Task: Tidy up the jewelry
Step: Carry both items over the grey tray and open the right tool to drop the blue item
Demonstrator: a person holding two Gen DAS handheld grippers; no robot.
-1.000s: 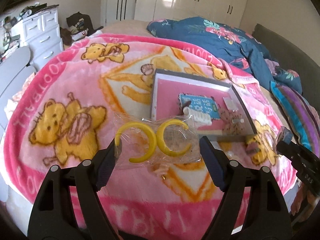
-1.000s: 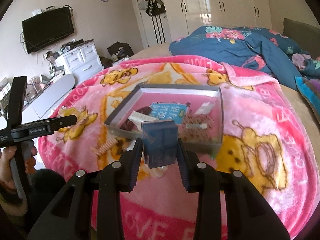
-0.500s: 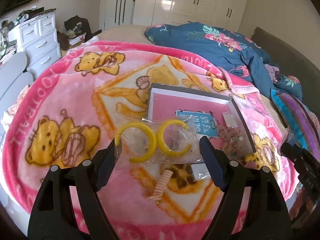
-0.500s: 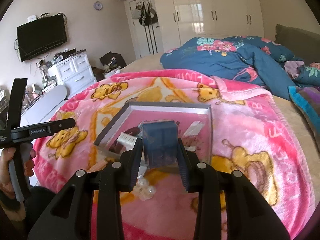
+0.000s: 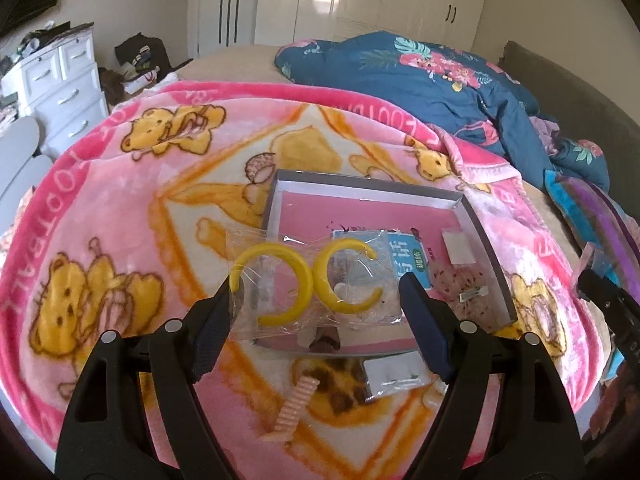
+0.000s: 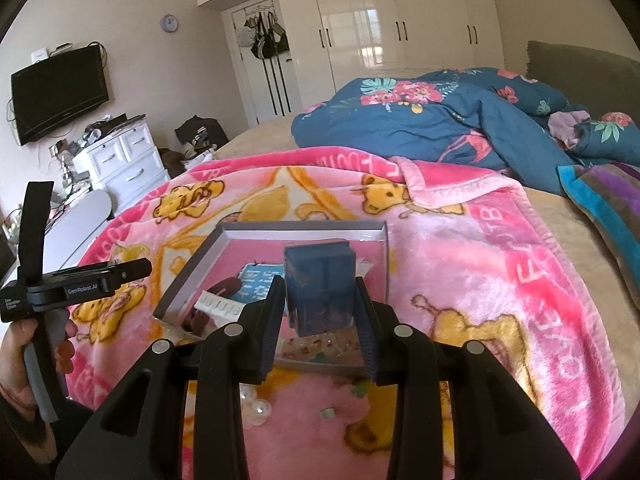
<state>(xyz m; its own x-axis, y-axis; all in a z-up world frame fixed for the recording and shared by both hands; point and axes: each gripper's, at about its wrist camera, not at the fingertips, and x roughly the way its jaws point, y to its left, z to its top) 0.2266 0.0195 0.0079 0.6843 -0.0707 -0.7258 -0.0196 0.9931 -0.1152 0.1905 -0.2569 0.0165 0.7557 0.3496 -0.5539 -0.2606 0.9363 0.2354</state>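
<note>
Left gripper (image 5: 316,304) pinches a clear packet of yellow hoop earrings (image 5: 308,280) by its side edges, jaws wide, hanging over the near edge of the grey tray (image 5: 486,252). Right gripper (image 6: 320,312) is clamped on a small blue jewelry box (image 6: 320,288), held above the same tray. Risks: the slick film could slide out of that wide pinch and land on the pink blanket (image 5: 120,200) – or both drops collide, since the tray already holds several packets.

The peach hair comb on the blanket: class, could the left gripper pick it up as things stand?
Probably not yet. The left gripper is shut on a clear bag of yellow hoop earrings, so it is full. The hair comb lies uncovered on the blanket just below.
</note>
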